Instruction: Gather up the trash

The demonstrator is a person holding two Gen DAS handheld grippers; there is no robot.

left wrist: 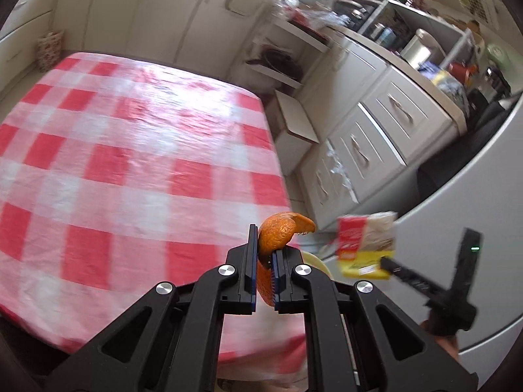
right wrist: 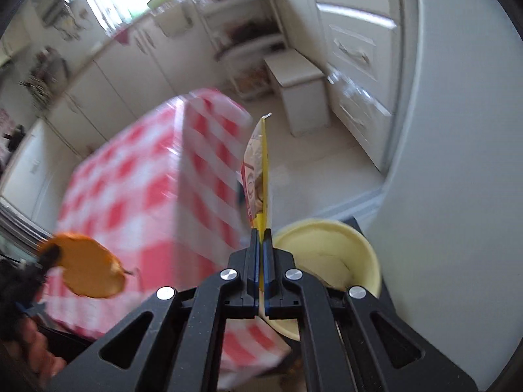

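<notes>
Your left hand-held gripper [left wrist: 264,254] is clamped on a curl of orange peel [left wrist: 278,232], held past the corner of the checked desk [left wrist: 130,150]. Your right hand-held gripper [right wrist: 260,238] pinches a yellow snack wrapper [right wrist: 258,176] edge-on, just beside the pale yellow bin [right wrist: 372,261].
</notes>
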